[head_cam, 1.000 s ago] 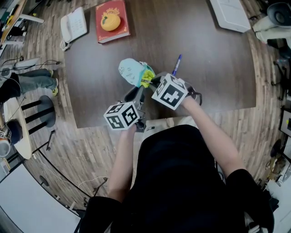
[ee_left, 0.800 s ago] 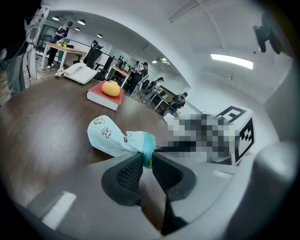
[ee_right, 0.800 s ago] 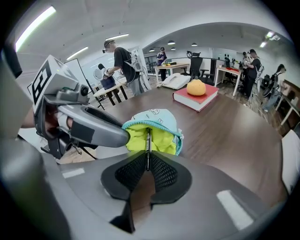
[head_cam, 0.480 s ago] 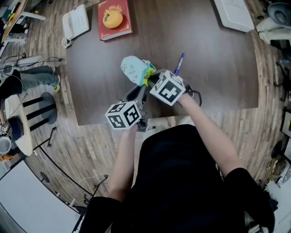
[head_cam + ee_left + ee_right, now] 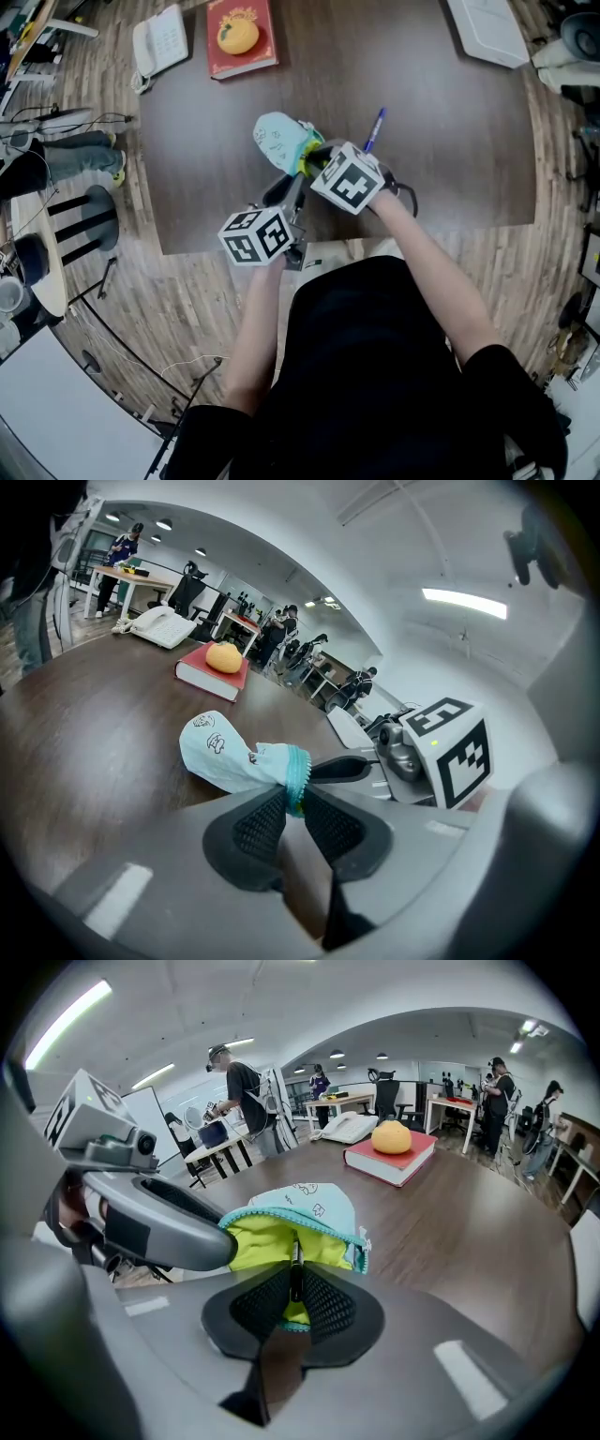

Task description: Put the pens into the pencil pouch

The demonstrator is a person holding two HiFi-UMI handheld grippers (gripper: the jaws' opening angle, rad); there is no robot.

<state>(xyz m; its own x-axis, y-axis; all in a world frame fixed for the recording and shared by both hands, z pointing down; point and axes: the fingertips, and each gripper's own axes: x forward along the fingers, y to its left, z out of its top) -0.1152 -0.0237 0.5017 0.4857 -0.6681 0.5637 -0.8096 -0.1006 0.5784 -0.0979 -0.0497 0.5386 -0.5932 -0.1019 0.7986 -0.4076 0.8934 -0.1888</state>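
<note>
Left gripper (image 5: 292, 797) jaws pinched on the teal zipper edge of the pencil pouch (image 5: 217, 754), which lies on the table (image 5: 450, 141) with its mouth raised. Right gripper (image 5: 295, 1290) jaws clamped on 1 dark pen (image 5: 294, 1262), tip inside the yellow-green opening. Step in hand: inserting this pen. Next move likely calls for a deeper push, then release. 1 blue pen (image 5: 375, 128) lies on the table near the pouch.

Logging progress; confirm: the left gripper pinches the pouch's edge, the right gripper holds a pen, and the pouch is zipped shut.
Not zipped: the pouch is open, yellow-green lining showing in the right gripper view. The left gripper pinching its edge and the right gripper holding a pen are correct.
</note>
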